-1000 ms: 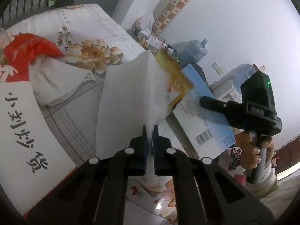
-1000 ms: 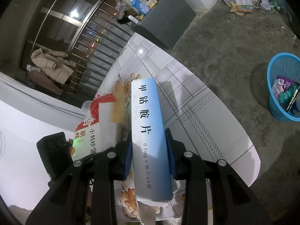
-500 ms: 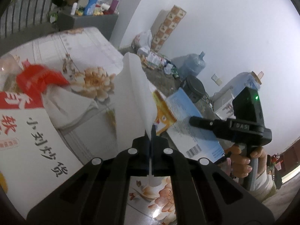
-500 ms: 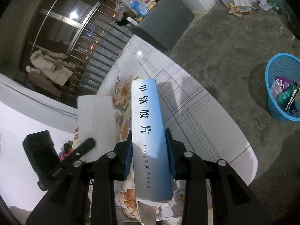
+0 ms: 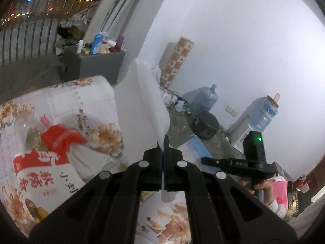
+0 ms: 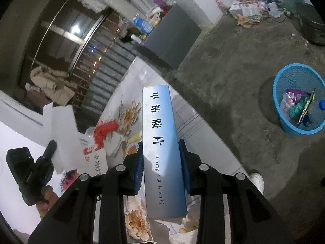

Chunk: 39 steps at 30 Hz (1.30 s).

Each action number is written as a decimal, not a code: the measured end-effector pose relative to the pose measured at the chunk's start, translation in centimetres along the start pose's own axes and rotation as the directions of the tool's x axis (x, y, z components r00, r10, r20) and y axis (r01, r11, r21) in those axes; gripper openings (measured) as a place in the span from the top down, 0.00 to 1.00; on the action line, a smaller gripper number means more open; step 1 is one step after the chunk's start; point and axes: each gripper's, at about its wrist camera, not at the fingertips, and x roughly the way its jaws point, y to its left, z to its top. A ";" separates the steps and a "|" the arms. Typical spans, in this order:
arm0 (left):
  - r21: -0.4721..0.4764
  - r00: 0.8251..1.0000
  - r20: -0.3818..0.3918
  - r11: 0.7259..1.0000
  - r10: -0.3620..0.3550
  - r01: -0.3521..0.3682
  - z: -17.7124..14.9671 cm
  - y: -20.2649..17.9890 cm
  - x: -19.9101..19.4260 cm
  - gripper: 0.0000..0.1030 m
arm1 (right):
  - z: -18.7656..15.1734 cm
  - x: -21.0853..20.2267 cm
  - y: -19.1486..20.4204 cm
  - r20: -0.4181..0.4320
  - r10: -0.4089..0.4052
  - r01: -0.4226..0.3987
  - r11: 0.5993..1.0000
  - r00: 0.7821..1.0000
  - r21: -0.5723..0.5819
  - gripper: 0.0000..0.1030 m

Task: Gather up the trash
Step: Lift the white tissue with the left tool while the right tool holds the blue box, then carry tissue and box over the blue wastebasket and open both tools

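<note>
My left gripper (image 5: 163,142) is shut on a white sheet of paper (image 5: 140,105) and holds it up above the flowered table (image 5: 85,95). The paper also shows in the right wrist view (image 6: 63,134). My right gripper (image 6: 160,156) is shut on a long blue medicine box (image 6: 160,142) with black print, held above the table edge. A blue trash basket (image 6: 298,101) with several wrappers stands on the floor at the right. A red and white snack bag (image 5: 40,168), a red wrapper (image 5: 61,138) and a clear plastic cup (image 5: 24,130) lie on the table.
A grey cabinet (image 5: 97,65) with bottles stands beyond the table. Water jugs (image 5: 203,99), a black cooker (image 5: 205,124) and loose litter sit on the concrete floor (image 6: 233,61). A barred window (image 6: 81,46) is behind the table.
My left gripper has lifted and tilted up with the paper, so the table sinks lower in view. The blue box stays gripped; the right gripper has barely moved.
</note>
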 end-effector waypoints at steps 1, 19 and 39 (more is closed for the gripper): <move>0.001 1.000 0.000 1.000 -0.009 0.009 0.2 -0.2 0.1 1.00 | 0.0 -0.4 -0.2 0.012 -0.001 0.001 1.000 1.000 0.007 0.69; 0.084 0.881 -0.420 0.958 -0.215 0.274 1.9 -14.8 23.7 1.00 | 0.6 -15.9 -15.4 0.351 -0.306 0.159 0.907 0.885 0.391 0.69; 0.227 0.696 -0.718 0.947 0.003 0.229 -7.3 -20.1 53.2 0.46 | 8.6 -2.4 -37.1 0.160 -0.334 0.144 0.723 0.929 0.676 0.37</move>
